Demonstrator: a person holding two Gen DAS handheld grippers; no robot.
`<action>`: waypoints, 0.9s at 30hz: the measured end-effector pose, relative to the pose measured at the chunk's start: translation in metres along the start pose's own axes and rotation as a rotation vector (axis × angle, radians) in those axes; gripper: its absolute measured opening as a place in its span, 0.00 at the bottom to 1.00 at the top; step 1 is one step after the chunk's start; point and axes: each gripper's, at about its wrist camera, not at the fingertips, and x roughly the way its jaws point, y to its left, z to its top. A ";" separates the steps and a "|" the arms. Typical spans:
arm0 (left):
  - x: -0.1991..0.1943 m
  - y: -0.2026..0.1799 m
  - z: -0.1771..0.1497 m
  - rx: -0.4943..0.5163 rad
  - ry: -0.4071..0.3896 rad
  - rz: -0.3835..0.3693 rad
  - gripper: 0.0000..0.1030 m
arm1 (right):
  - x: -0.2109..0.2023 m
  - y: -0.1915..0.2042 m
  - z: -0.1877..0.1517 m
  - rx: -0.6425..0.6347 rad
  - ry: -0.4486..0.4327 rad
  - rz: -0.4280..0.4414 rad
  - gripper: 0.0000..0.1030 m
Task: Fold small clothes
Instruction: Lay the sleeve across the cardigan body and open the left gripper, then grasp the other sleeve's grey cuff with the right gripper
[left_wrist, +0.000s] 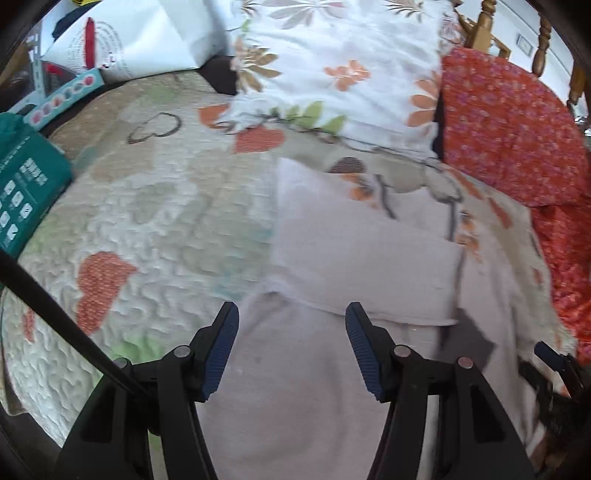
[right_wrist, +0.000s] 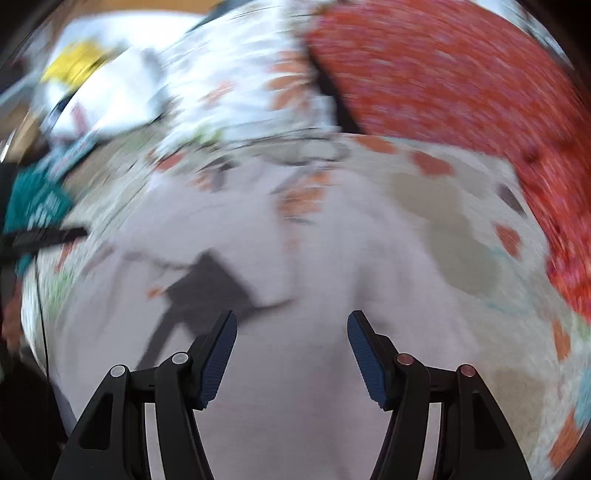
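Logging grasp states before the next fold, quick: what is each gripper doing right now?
Left gripper: open, holding nothing, over the pale garment.
Right gripper: open, holding nothing, over the same garment; the view is blurred.

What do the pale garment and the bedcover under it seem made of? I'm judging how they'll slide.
Pale garment: soft matte woven or knit cloth, probably cotton; it drapes and creases.
Bedcover: quilted fabric, matte, with puckered stitching and printed hearts; likely grippy rather than slick.

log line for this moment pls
left gripper: open, empty | right gripper: open, empty | pale garment: partly folded on quilt | right view blurred
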 end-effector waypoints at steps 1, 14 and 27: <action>0.002 0.001 0.001 0.007 0.004 0.009 0.57 | 0.006 0.018 0.000 -0.051 0.009 0.007 0.65; 0.002 0.016 0.010 -0.037 0.015 -0.014 0.59 | 0.046 0.038 0.034 -0.086 0.019 -0.076 0.03; 0.013 0.010 0.006 -0.037 0.043 -0.009 0.59 | 0.043 -0.149 0.050 0.376 0.114 -0.424 0.11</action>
